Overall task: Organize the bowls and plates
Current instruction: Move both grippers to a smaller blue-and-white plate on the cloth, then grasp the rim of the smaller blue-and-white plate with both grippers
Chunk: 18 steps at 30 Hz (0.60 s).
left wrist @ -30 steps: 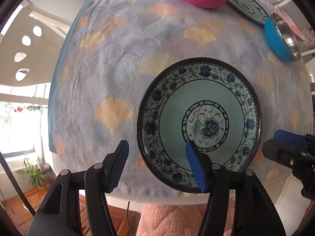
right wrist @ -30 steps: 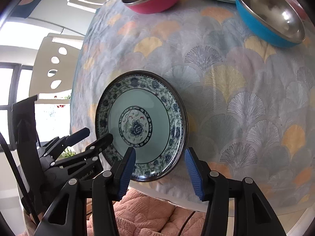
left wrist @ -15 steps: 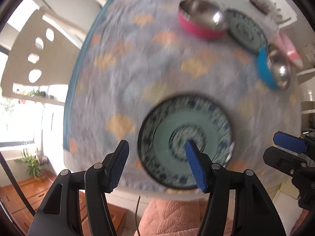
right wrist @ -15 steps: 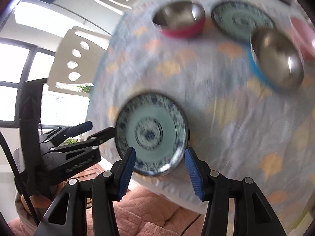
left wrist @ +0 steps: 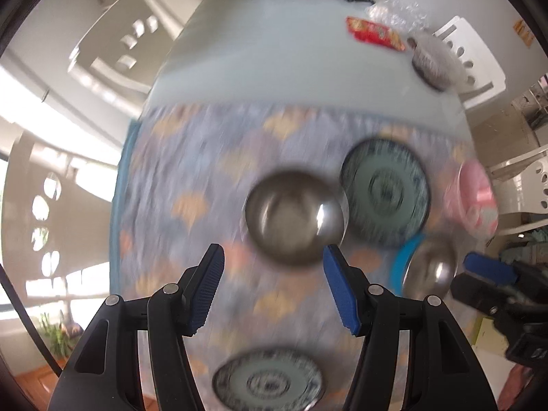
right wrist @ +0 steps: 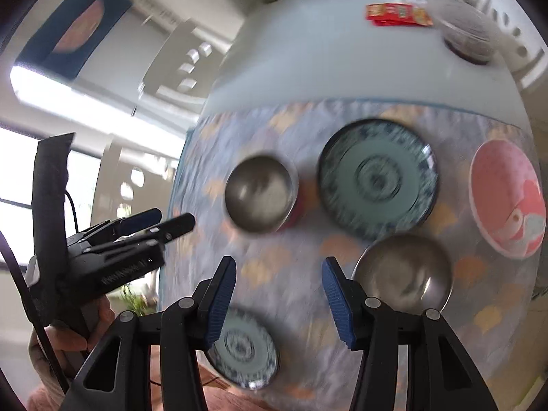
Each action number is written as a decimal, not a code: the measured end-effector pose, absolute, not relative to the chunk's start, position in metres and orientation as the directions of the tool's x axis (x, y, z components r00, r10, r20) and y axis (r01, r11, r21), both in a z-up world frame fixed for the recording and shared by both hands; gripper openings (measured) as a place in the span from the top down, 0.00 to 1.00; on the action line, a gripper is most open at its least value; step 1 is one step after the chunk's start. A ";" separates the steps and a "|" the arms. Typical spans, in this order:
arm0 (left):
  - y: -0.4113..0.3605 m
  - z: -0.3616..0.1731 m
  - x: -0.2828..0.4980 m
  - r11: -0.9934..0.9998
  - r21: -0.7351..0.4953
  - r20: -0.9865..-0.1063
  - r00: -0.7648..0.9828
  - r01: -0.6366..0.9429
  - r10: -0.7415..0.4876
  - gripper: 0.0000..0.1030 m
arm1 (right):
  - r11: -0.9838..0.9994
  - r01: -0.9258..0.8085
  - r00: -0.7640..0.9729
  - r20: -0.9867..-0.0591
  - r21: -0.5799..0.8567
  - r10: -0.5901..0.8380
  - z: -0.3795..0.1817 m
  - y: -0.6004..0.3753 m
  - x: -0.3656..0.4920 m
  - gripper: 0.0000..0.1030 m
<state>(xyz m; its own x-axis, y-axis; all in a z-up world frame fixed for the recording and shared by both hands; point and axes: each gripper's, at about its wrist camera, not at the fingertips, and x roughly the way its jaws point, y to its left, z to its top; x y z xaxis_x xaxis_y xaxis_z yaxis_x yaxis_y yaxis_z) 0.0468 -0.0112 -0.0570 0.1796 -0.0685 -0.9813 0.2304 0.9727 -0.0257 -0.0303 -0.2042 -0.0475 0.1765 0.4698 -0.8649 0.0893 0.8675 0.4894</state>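
Note:
Both views are motion-blurred. A blue-patterned plate [left wrist: 267, 385] [right wrist: 245, 354] lies at the near table edge. A second patterned plate [left wrist: 385, 193] [right wrist: 378, 178] lies farther back. A steel bowl with a pink outside [left wrist: 294, 217] [right wrist: 260, 193] sits left of it. A steel bowl with a blue outside [left wrist: 428, 269] [right wrist: 404, 272] sits to the right. A pink dish [left wrist: 476, 200] [right wrist: 507, 197] is at the far right. My left gripper [left wrist: 272, 293] [right wrist: 156, 221] and right gripper [right wrist: 277, 298] [left wrist: 489, 272] are open and empty, high above the table.
A fan-patterned cloth [left wrist: 191, 185] covers the near half of the white table [left wrist: 274, 51]. A red packet [left wrist: 375, 32], a covered dish [left wrist: 430, 60] and jars stand at the far end. White chairs [left wrist: 116, 48] flank the table.
Both grippers have risen and pulled back from the near plate, and their views have tilted up. The whole table, both bowls and the far plate have come into view.

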 end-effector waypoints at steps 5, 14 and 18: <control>-0.060 -0.075 0.103 0.951 -0.024 -0.984 0.161 0.307 -0.077 0.44 | 0.860 0.247 0.176 -0.893 0.447 0.413 -0.079 -0.255 0.020 0.51; -0.118 -0.167 0.125 0.922 -0.046 -0.999 -0.017 0.383 -0.042 0.44 | 0.822 0.407 0.075 -0.912 0.397 0.403 -0.152 -0.288 0.033 0.51; -0.133 -0.194 0.122 0.906 -0.039 -0.998 -0.062 0.422 -0.014 0.44 | 0.824 0.431 0.034 -0.919 0.368 0.393 -0.181 -0.289 0.032 0.51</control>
